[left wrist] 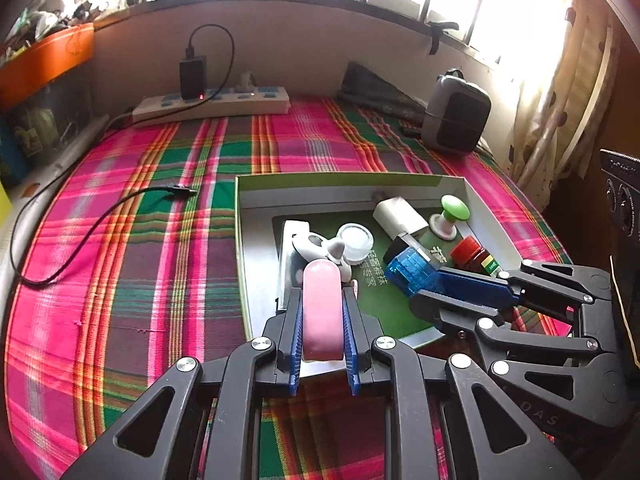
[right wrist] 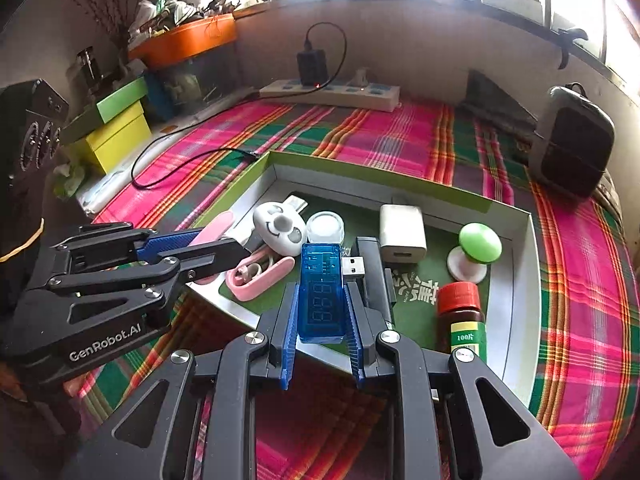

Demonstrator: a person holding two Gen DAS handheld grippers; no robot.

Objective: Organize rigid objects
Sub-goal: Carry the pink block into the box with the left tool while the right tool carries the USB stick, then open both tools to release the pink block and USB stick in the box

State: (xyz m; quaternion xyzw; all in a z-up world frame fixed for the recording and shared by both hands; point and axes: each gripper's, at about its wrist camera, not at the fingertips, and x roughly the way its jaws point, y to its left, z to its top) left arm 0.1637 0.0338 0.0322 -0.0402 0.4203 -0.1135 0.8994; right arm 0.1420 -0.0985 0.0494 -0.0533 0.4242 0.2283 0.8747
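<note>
An open box with a green rim lies on the plaid cloth. My left gripper is shut on a pink rounded case over the box's near left corner. My right gripper is shut on a clear blue USB meter over the box's near side. Inside lie a white charger, a green mushroom knob, a red-capped brown bottle, a clear round pot, a white face-shaped gadget, a pink ear hook and a black USB stick.
A white power strip with a black adapter sits at the back wall. A loose black cable trails across the cloth left of the box. A grey device stands at the back right. Yellow-green boxes and an orange tray stand at the far left.
</note>
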